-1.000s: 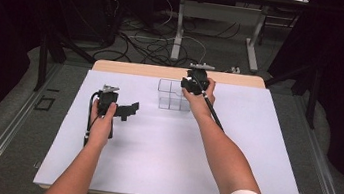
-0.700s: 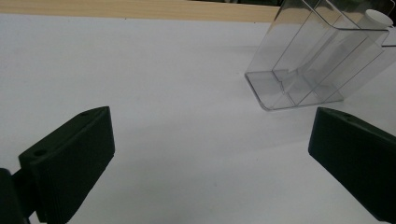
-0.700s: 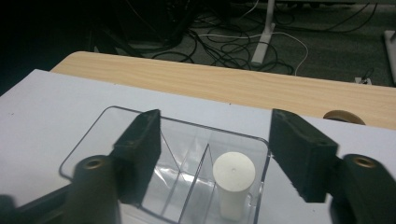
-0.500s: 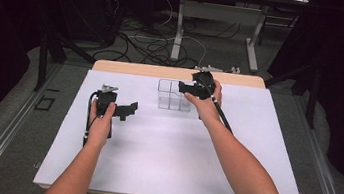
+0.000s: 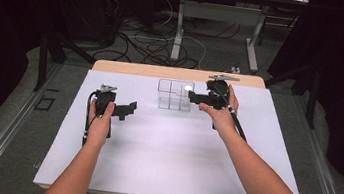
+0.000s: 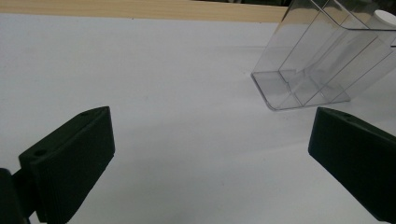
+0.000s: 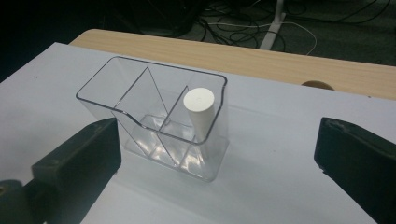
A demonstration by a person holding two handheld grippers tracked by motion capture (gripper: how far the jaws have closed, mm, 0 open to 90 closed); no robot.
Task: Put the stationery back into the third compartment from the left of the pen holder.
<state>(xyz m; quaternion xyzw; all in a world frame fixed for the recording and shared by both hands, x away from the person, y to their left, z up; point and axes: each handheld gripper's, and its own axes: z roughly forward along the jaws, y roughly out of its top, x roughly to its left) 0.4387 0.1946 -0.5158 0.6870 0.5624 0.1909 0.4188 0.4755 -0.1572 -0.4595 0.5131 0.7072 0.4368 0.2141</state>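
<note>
In the right gripper view, the two black jaws are standing wide apart with nothing between them, one rising at the lower left and the other at the lower right. Beyond them a clear plastic organizer (image 7: 154, 126) is sitting upright on the white table cover (image 7: 280, 154), divided by thin clear walls into several compartments. A white cylinder (image 7: 201, 114) is leaning inside the compartment at the organizer's far right corner, its flat round end pointing up past the rim. Beyond the cover, the wooden table edge (image 7: 261, 58) is running across the view.

In the left gripper view, the jaws are likewise spread wide and are holding nothing. The organizer (image 6: 317, 70) is appearing tilted at the upper right, well apart from those jaws, with the cylinder's white top (image 6: 385, 17) just showing at the corner.

In the high view, the right gripper (image 5: 199, 98) is hovering just beside the organizer's (image 5: 174, 96) right side, gripped by the person's right hand (image 5: 218, 110), and the cylinder (image 5: 188, 87) is showing as a bright spot in the near right compartment. The left gripper (image 5: 128, 109) is sitting near the cover's left part, held in the left hand (image 5: 99, 117), with its jaws pointing toward the right. Both forearms are reaching in from the bottom. Behind the table, cables (image 5: 151, 44) are lying across the floor.
</note>
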